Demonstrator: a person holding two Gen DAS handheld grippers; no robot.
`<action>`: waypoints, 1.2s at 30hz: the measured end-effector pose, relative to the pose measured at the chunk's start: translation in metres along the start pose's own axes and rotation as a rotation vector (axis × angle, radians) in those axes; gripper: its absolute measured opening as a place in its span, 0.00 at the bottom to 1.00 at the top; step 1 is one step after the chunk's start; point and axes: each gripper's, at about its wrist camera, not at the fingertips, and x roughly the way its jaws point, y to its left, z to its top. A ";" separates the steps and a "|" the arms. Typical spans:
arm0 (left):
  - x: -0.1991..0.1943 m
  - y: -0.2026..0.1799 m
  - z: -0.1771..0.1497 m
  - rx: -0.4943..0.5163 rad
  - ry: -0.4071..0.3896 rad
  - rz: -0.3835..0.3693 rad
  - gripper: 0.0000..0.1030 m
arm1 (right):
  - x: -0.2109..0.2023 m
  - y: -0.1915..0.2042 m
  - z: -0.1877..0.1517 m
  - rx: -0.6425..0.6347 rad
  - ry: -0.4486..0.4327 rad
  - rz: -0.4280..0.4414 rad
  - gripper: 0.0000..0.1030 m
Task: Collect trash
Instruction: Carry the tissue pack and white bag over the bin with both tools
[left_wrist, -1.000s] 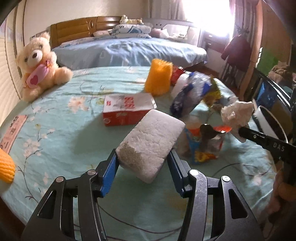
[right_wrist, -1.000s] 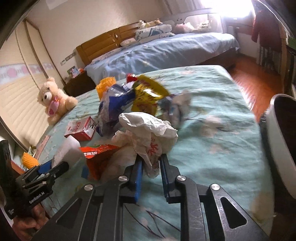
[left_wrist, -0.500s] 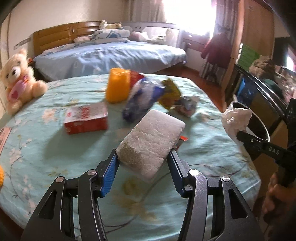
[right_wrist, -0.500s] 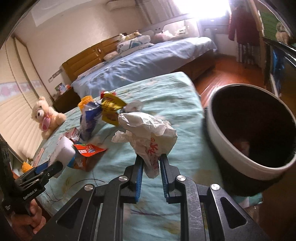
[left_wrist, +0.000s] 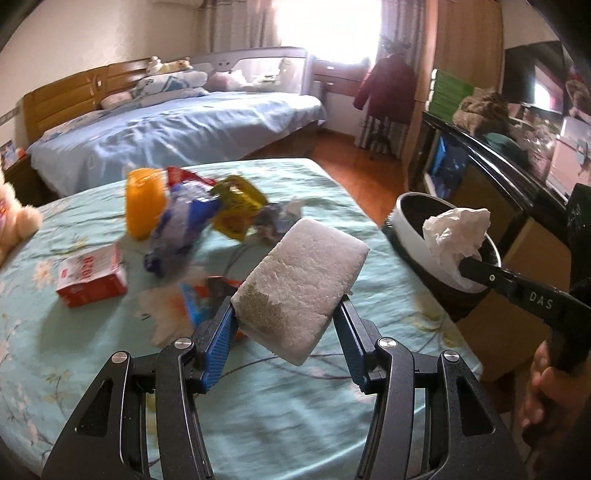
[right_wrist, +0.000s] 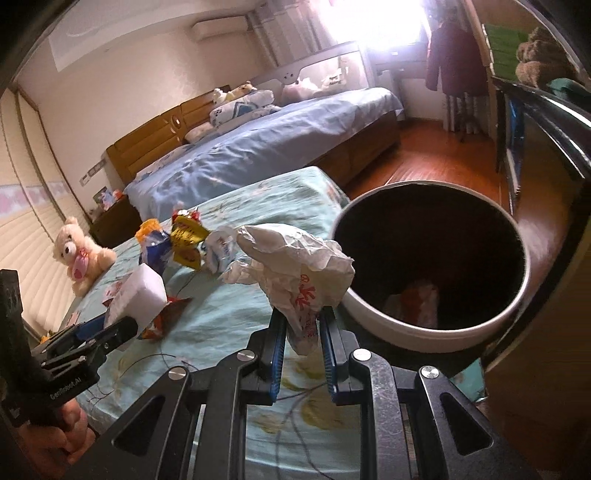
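My left gripper (left_wrist: 286, 325) is shut on a white foam block (left_wrist: 301, 284) and holds it above the teal floral bedspread (left_wrist: 74, 369). It also shows in the right wrist view (right_wrist: 136, 290). My right gripper (right_wrist: 302, 343) is shut on a crumpled white plastic bag (right_wrist: 299, 269), just left of the white-rimmed black trash bin (right_wrist: 373, 317). In the left wrist view the bag (left_wrist: 458, 230) hangs over the bin's rim (left_wrist: 410, 236). Some trash lies in the bin's bottom (right_wrist: 417, 299).
On the bedspread lie snack wrappers (left_wrist: 207, 221), an orange item (left_wrist: 144, 206), a red-and-white box (left_wrist: 92, 275) and an orange packet (right_wrist: 166, 317). A teddy bear (right_wrist: 79, 254) sits at the left. A blue bed (left_wrist: 177, 136) stands behind, dark furniture (left_wrist: 509, 166) at the right.
Both grippers have swung right toward the bin, each keeping its load. The plastic bag has come over the bin's rim. The foam block has moved nearer the bed's right edge.
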 end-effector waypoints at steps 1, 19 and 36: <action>0.002 -0.006 0.002 0.010 -0.001 -0.005 0.51 | -0.001 -0.002 0.000 0.004 -0.001 -0.005 0.18; 0.027 -0.067 0.026 0.114 -0.001 -0.092 0.51 | -0.022 -0.056 0.013 0.082 -0.042 -0.097 0.18; 0.060 -0.127 0.051 0.204 0.013 -0.140 0.51 | -0.022 -0.090 0.018 0.112 -0.041 -0.179 0.18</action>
